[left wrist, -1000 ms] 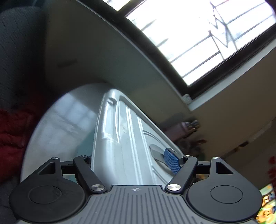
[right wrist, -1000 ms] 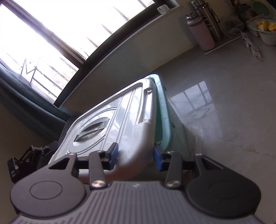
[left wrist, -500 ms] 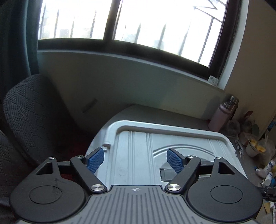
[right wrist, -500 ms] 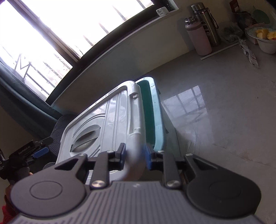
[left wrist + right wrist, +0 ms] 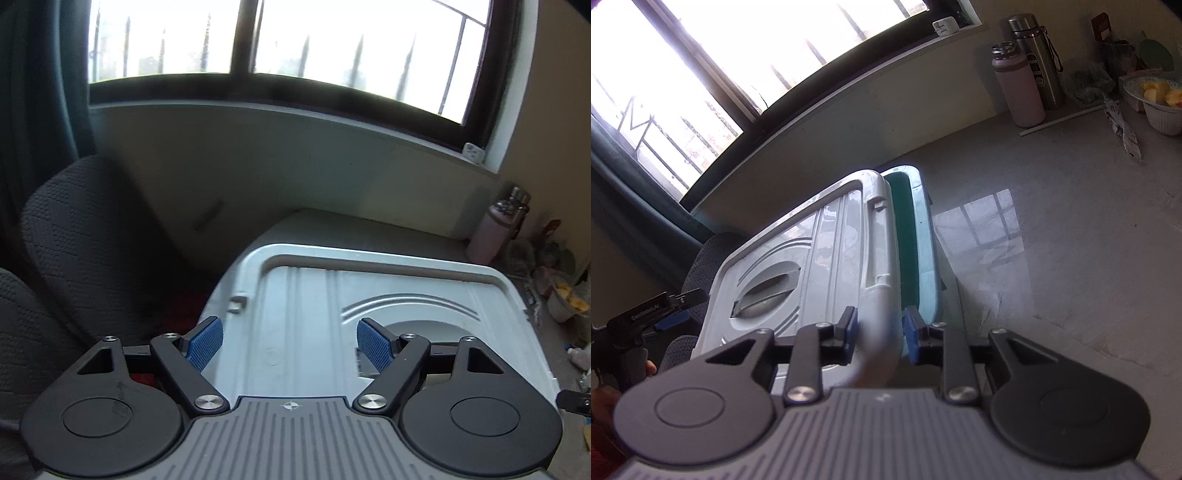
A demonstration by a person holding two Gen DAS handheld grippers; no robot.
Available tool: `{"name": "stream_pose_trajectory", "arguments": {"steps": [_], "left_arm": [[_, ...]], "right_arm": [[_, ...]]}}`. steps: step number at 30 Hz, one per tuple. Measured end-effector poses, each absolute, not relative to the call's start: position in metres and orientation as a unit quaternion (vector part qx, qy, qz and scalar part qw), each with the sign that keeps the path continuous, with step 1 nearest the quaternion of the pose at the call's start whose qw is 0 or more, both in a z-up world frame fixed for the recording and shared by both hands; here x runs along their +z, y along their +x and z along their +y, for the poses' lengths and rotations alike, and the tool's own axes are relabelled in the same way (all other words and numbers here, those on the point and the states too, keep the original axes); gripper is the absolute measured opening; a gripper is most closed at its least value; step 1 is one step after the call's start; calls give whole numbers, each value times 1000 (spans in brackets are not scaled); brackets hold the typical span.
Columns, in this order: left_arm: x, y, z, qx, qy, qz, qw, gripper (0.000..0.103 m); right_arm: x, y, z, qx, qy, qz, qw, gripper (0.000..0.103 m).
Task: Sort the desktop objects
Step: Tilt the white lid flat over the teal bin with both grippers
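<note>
We note glossy grey bench (image 5: 1071, 236) under window (image 5: 354, 48) | right gripper (image 5: 878, 334) fingers easing apart, lid (image 5: 827, 243) rim still pinched | left gripper (image 5: 290, 341) fingers wide, empty | bottles (image 5: 1019, 88) by wall.

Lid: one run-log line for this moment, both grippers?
right gripper: jaws opening, lid edge between them | left gripper: open over lid, holding nothing | teal box: partly uncovered
</note>
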State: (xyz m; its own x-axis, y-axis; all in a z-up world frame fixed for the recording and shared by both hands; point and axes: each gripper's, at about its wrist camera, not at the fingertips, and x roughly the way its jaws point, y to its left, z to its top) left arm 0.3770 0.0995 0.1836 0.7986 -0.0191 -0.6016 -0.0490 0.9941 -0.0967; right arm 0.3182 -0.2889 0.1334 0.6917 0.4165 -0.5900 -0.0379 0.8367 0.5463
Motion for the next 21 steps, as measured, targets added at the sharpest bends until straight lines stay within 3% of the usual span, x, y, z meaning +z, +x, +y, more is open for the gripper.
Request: {"name": "stream_pose_trajectory", "arguments": {"steps": [5,10,21], "left_arm": [[192,375,111,48,-25,337,940,81],[201,369,118,63,3,354,933,81],[207,371,130,73,1,381,922,81]], "right_arm": [[137,321,-286,124,238,379,885,31],[143,324,-280,125,212,394,886,41],[159,332,-265,128,174,399,891,49]]}}
